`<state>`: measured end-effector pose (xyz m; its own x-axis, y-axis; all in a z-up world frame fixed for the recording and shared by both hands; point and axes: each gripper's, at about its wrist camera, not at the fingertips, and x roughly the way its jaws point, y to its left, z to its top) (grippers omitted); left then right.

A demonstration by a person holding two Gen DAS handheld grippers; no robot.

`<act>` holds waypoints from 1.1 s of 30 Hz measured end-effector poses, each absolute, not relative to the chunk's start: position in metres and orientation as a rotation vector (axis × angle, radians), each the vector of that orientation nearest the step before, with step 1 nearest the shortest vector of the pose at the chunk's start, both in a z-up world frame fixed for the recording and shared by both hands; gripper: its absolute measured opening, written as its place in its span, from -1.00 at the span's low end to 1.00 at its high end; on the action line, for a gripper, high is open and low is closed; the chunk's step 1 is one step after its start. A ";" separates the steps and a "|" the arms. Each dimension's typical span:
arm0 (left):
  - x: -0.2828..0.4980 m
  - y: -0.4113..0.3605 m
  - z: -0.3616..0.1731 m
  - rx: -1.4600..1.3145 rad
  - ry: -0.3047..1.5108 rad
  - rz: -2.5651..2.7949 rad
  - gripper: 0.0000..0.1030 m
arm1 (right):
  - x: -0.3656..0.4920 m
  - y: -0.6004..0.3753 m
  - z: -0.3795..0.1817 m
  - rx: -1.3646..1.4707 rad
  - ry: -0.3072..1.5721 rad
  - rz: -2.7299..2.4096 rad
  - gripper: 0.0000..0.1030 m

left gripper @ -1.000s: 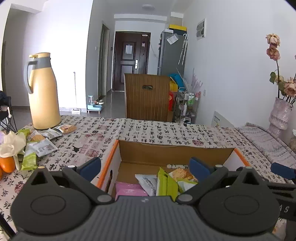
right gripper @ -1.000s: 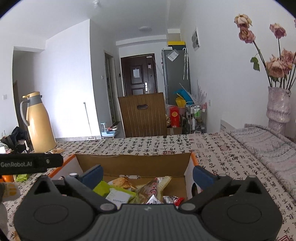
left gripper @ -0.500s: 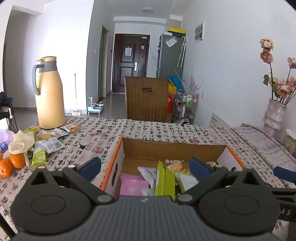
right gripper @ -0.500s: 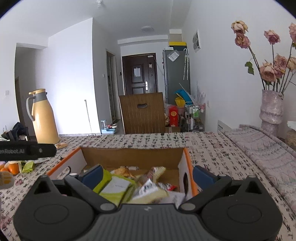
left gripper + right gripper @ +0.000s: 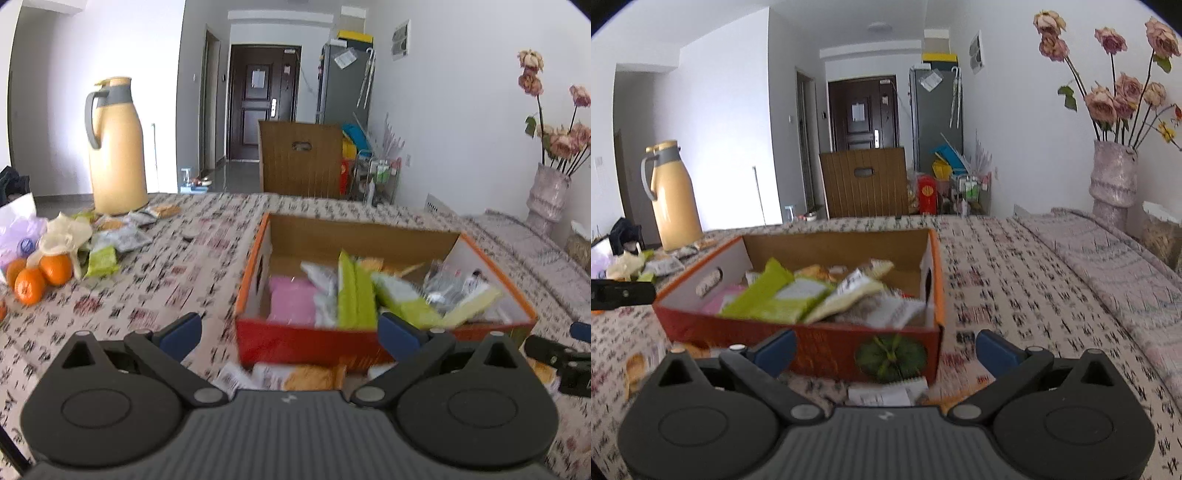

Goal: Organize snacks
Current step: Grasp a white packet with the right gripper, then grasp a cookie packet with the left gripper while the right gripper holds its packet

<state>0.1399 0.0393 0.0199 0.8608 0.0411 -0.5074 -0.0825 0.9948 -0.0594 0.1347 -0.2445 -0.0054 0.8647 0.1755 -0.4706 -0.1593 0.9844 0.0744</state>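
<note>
1. We cannot read the packets lying just in front of the box (image 5: 310, 343): in both views they are blurred and partly hidden behind the claw bodies. One (image 5: 314, 376) shows an orange picture, another (image 5: 882, 395) is white with print.
2. The snacks (image 5: 812, 295) inside the box overlap in a loose heap, so we cannot count them; green, pink and silver wrappers show.
3. More packets (image 5: 118, 236) lie scattered at the far left beside the yellow jug (image 5: 114, 147) and the oranges (image 5: 40, 277), well apart from the box.
4. Our left claw (image 5: 290, 332) has its blue pads wide apart with nothing between them; our right claw (image 5: 886, 349) is likewise spread and empty.
5. The box sits mid-tabletop (image 5: 1015, 280), its long axis running left to right across us, its open top upward and the red side wall facing both cameras.
6. Bare patterned cloth lies open to the right of the box and between the box and the oranges. The vase (image 5: 1113, 181) of dried roses stands at the far right edge.
</note>
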 end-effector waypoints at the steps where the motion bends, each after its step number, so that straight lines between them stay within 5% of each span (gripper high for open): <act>1: 0.137 0.041 0.016 -0.079 0.537 0.066 1.00 | 0.133 -0.245 -0.009 0.029 0.507 0.175 1.00; 14: 0.122 0.055 -0.025 -0.089 0.589 0.063 1.00 | 0.122 -0.242 -0.043 -0.008 0.584 0.185 0.93; 23: 0.125 0.055 -0.030 -0.100 0.597 0.064 1.00 | 0.143 -0.230 -0.045 -0.106 0.621 0.210 0.40; 28: 0.126 0.054 -0.032 -0.096 0.603 0.063 1.00 | 0.152 -0.225 -0.056 -0.093 0.663 0.232 -0.17; 33: 0.127 0.054 -0.033 -0.097 0.610 0.061 1.00 | 0.148 -0.223 -0.060 -0.096 0.641 0.239 -0.22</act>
